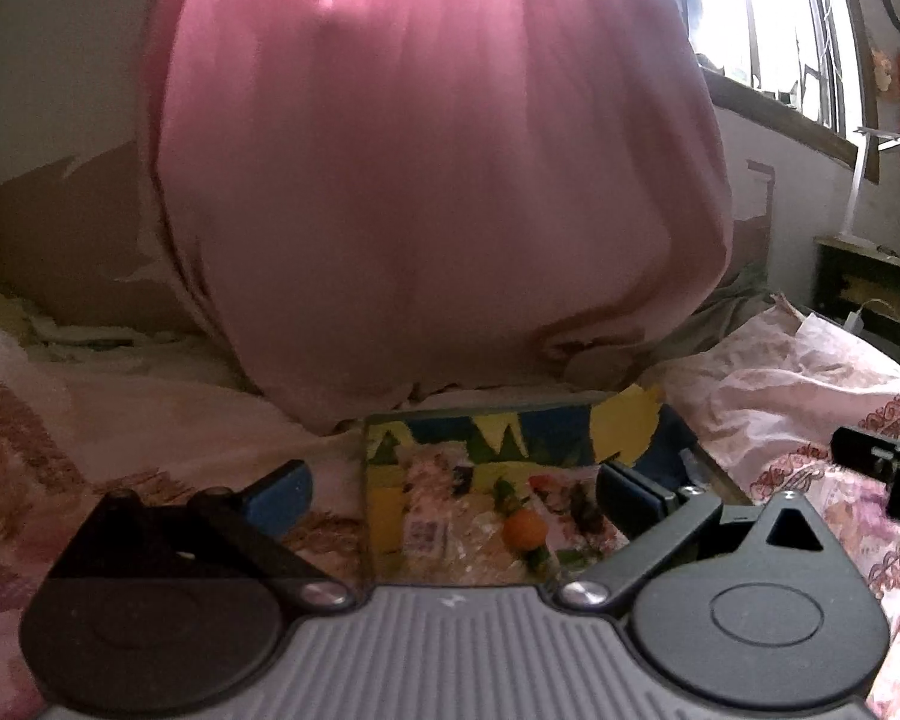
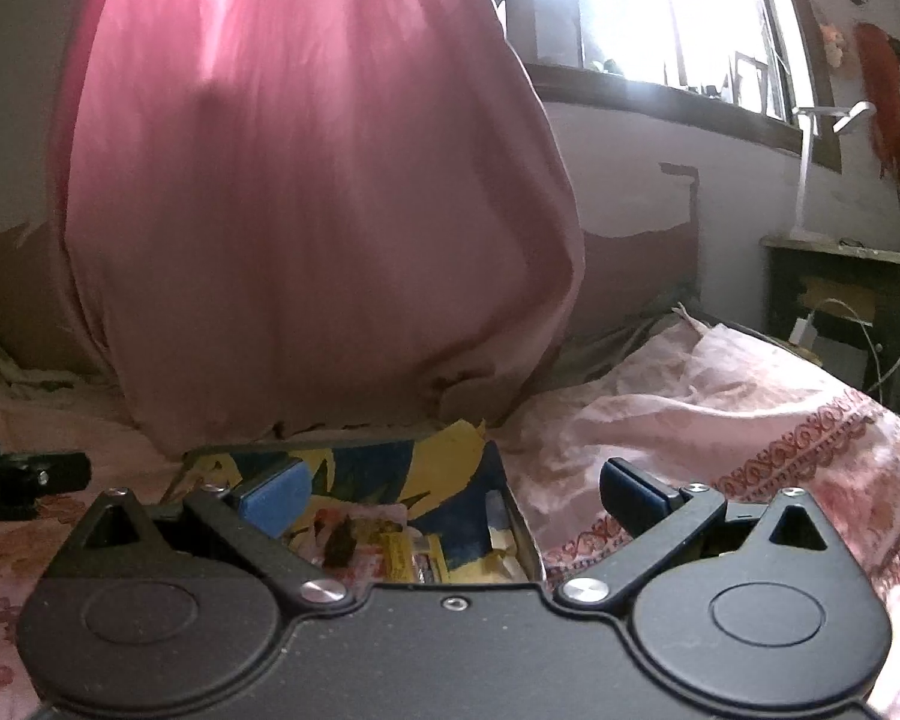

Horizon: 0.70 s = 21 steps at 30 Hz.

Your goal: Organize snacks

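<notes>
An open box with blue and yellow inner walls point(image 1: 570, 438) sits on the bed and holds several snack packets. A clear packet printed with an orange point(image 1: 522, 531) lies on top in the left wrist view. My left gripper point(image 1: 453, 495) hovers over the box, open, with nothing pressed between its blue pads. In the right wrist view the same box point(image 2: 384, 468) lies lower left, with yellow snack packets point(image 2: 399, 558) inside. My right gripper point(image 2: 450, 495) is open and empty above the box's right wall. Each gripper shows at the edge of the other's view.
A large pink fabric bundle point(image 1: 438, 180) hangs right behind the box and touches the bed. Pink floral bedding point(image 2: 720, 420) spreads to the right. A dark side table point(image 2: 840, 288) with a white lamp point(image 2: 810, 168) stands by the window at the far right.
</notes>
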Available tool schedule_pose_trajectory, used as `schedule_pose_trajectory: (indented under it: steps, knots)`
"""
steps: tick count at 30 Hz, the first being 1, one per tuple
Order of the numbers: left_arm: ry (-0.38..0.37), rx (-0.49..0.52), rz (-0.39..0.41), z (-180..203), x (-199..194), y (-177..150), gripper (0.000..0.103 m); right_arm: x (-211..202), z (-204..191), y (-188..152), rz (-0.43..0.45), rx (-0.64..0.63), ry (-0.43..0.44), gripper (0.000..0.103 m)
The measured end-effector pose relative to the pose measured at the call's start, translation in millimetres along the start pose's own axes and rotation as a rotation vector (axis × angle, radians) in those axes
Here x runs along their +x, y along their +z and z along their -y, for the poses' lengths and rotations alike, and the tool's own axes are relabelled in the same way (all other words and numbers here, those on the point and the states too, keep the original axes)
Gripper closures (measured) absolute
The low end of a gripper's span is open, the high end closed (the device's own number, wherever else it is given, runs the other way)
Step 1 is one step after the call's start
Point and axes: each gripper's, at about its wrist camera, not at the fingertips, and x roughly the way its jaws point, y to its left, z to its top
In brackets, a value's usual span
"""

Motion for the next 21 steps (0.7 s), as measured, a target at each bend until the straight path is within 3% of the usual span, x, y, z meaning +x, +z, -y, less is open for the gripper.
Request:
schedule_pose_trajectory:
  steps: [7, 21]
  knots:
    - [0.026, -0.009, -0.083, -18, -34, -28, 0.0, -37, -11, -12, -0.019, 0.0, 0.025, 0.001]
    - [0.122, -0.124, -0.218, -51, -90, -70, 0.0, -97, -43, -52, -0.129, -0.057, 0.065, 0.001]
